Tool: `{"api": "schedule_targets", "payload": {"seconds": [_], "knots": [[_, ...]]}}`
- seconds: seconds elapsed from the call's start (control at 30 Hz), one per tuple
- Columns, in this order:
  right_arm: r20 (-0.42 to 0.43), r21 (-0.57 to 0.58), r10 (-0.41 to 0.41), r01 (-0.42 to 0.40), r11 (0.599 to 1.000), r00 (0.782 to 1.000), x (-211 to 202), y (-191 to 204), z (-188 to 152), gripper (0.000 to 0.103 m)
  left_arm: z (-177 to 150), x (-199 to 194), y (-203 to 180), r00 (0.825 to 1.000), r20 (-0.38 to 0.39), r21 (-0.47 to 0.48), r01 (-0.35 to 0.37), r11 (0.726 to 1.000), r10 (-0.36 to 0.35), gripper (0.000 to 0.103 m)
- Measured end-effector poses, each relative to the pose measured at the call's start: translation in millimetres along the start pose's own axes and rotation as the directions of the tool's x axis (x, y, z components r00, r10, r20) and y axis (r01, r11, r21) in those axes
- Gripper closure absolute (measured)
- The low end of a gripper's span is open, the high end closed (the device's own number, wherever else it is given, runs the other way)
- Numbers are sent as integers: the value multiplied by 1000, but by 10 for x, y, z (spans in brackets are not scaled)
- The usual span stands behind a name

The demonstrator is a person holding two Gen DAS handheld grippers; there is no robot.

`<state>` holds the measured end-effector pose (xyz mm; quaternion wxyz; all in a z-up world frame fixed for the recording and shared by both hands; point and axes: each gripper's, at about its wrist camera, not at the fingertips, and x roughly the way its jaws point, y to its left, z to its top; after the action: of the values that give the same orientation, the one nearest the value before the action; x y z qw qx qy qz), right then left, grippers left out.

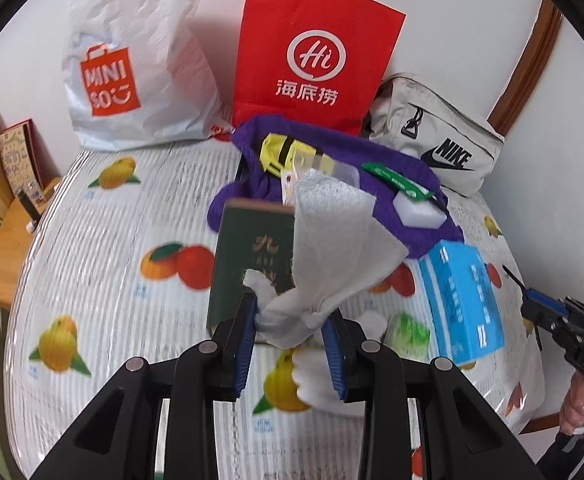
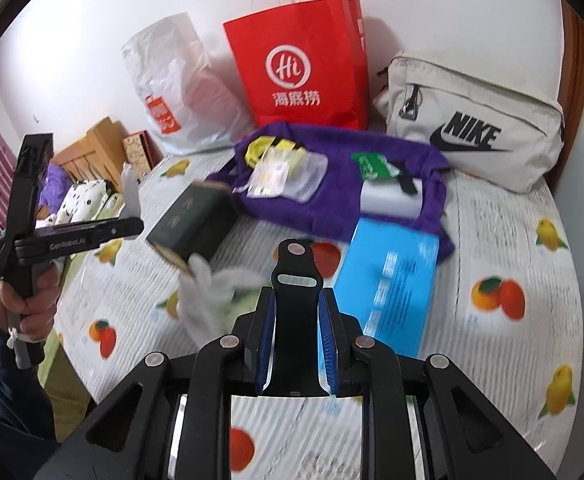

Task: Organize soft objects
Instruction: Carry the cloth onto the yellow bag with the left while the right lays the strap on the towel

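My left gripper (image 1: 290,316) is shut on a white cloth (image 1: 332,248) and holds it above the table; the cloth fans up in front of a dark green box (image 1: 248,264). My right gripper (image 2: 296,320) is shut on a black watch strap (image 2: 297,280). A purple towel (image 1: 396,176) lies behind, with a yellow item (image 1: 276,150), a green packet (image 1: 396,184) and a white sponge block (image 1: 422,212) on it. The left gripper also shows in the right wrist view (image 2: 130,204) with a bit of white cloth. More white cloth (image 2: 212,292) lies on the table.
A blue box (image 1: 464,300) lies right of the towel. A red paper bag (image 1: 312,52), a white MINISO plastic bag (image 1: 132,60) and a beige Nike pouch (image 1: 440,140) stand at the back by the wall. The fruit-print tablecloth (image 1: 112,260) covers the table; wooden furniture is left.
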<state>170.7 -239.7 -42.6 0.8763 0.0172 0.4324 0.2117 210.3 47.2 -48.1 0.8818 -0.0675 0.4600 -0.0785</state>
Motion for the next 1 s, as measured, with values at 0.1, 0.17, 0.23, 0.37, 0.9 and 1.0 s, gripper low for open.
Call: {"api": "schedule_targets", "payload": {"seconds": [0.1,0.17,0.23,0.37,0.9,1.0], "knots": [[14,14,-1,1,1000,1000,85,-86,203,81,172,93,-29,1000,-5,9,4,1000,-4,73],[25,19,-6,5,1000,1000,144,-140,340,81,280,173,-53,1000,-13,18,6,1000,-6,73],[30,25,-11,10,1000,999,237,-204,494,81,372,247,-71,1000,-20,24,12,1000,-12,73],[30,18,-18,17,1000,999,438,-282,775,81,547,411,-93,999,-33,28,29,999,-28,73],[-81,15,-12,13,1000,997,1467,-497,1358,81,1007,1107,-247,991,-126,24,54,998,-51,73],[-118,12,-16,17,1000,993,1629,-517,1384,81,1080,1242,-321,988,-143,39,60,997,-54,73]]}}
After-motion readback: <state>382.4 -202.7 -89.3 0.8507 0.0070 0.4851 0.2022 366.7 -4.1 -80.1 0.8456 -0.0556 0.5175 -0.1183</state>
